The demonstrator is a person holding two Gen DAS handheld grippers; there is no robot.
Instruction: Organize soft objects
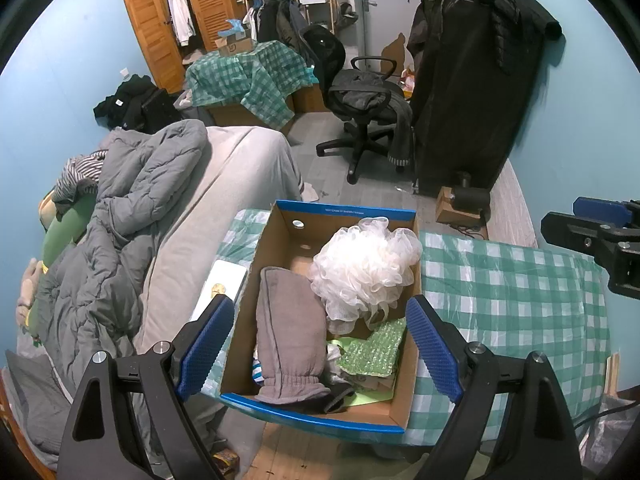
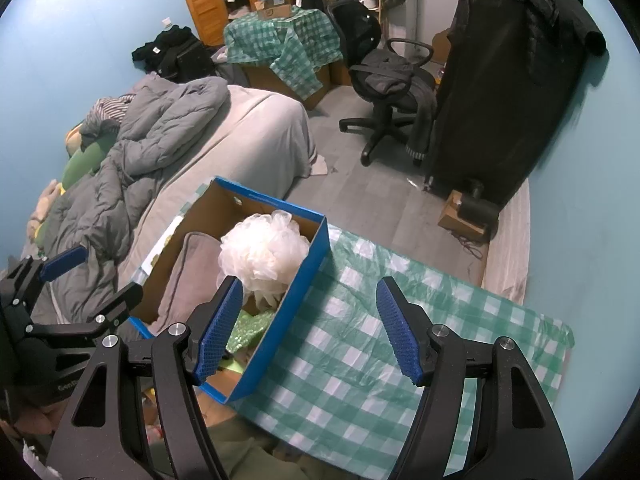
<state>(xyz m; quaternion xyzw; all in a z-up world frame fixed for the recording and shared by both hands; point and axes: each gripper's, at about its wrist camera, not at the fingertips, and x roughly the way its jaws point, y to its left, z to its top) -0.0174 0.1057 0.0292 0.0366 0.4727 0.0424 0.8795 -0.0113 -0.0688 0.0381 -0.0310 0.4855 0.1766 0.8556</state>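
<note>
A blue-edged cardboard box [image 1: 280, 224] [image 2: 308, 264] stands on a table with a green checked cloth [image 1: 512, 296] [image 2: 360, 360]. Inside lie a white mesh bath pouf [image 1: 366, 268] [image 2: 264, 250], a grey mitt-like cloth [image 1: 288, 332] [image 2: 192, 272] and a piece of green bubble wrap [image 1: 372, 352] [image 2: 248, 330]. My left gripper [image 1: 320, 344] hovers open over the box, its blue pads wide apart with nothing pressed between them. My right gripper [image 2: 310, 330] hangs open above the box's right wall and the cloth, holding nothing.
A bed with a grey duvet [image 1: 132, 208] runs along the left. Beyond the table are a black office chair [image 1: 364, 100], a black covered rack [image 1: 480, 80] and a second checked-cloth box pile [image 1: 248, 72]. A small brown box with a black object [image 1: 460, 204] sits on the floor.
</note>
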